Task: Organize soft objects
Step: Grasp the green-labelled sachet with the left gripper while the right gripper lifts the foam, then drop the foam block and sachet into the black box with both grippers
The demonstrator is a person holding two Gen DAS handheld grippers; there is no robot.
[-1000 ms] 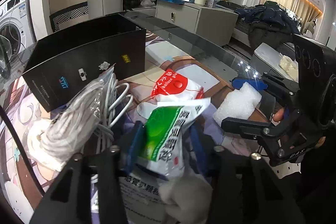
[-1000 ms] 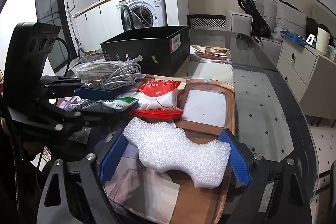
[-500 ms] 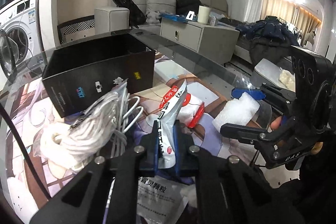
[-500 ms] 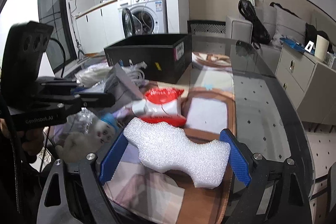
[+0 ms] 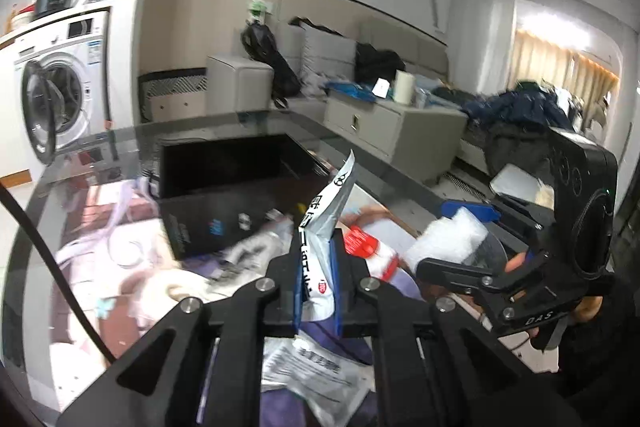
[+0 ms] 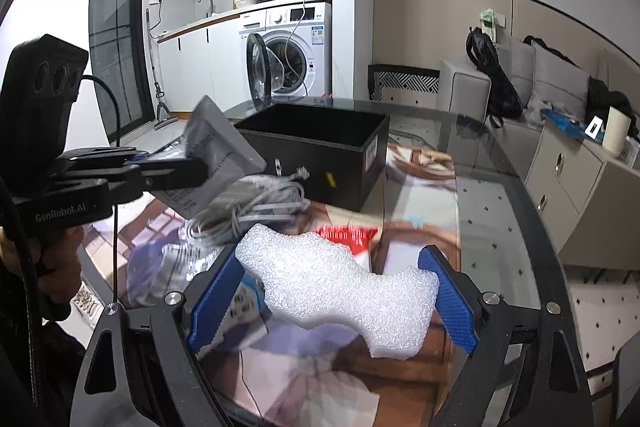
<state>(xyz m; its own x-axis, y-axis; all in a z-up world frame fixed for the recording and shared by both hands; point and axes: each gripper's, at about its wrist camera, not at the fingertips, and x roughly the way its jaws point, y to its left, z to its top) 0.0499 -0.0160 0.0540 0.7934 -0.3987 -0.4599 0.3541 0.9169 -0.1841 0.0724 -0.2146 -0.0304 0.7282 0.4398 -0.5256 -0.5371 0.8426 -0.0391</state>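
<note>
Left gripper (image 5: 316, 287) is clamped tight on a silver-white sachet (image 5: 324, 223), blue pads pressed flat against both faces; the packet stands on edge above the table, its top corner pointing to 12 o'clock toward the black box (image 5: 224, 187). From the right wrist view the same sachet (image 6: 216, 151) sits at 10 o'clock, lifted clear of the tabletop and just left of the box (image 6: 320, 155), which is open-topped. Right gripper (image 6: 332, 303) is spread wide with a white foam piece (image 6: 336, 287) spanning the gap between its blue pads; both ends look to touch the pads, foam raised off the mat. Coiled white cable (image 6: 248, 211) lies at 11 o'clock from the foam, just in front of the box. Red-and-white packet (image 6: 348, 235) lies on the mat right behind the foam, partly hidden. Another flat sachet (image 5: 316, 375) lies on the table under the left gripper. Frames are motion-blurred at table level.
</note>
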